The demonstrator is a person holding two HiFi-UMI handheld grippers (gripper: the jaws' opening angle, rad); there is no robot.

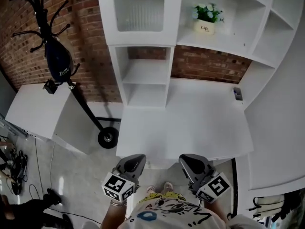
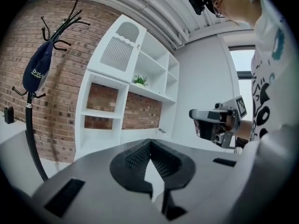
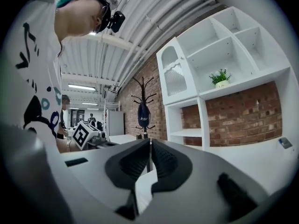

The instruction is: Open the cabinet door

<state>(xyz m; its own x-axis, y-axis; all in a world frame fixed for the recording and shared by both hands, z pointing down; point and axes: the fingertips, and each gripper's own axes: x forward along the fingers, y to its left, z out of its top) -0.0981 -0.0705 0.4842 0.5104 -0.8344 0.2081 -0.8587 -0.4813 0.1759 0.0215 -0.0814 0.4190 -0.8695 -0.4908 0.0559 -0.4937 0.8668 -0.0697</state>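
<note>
White shelf unit (image 1: 143,73) against brick wall, behind white table (image 1: 190,123).

Cabinet door (image 1: 140,8) in top left bay of the unit, above two open cubbies. Well apart from left claw (image 1: 135,160) and right claw (image 1: 189,160): across the table from both, and higher.

- In left claw view: door (image 2: 117,52) up and left of the tips (image 2: 150,143).
- In right claw view: door (image 3: 175,78) up and right of the tips (image 3: 150,143).

Door shut, flush in its frame. White surround with an arched outline on top, ribbed translucent pane inside. Upright, long axis vertical, face turned out toward the table. Handle not made out.

Black coat stand (image 1: 47,13) with dark bag (image 1: 59,61) left of the unit.

Left claw at near table edge, tips pressed together, nothing between. Right claw near it on the right, likewise closed and empty. Both pointing toward the unit.

Small potted plant (image 1: 206,18) on the shelf right of the door.
</note>
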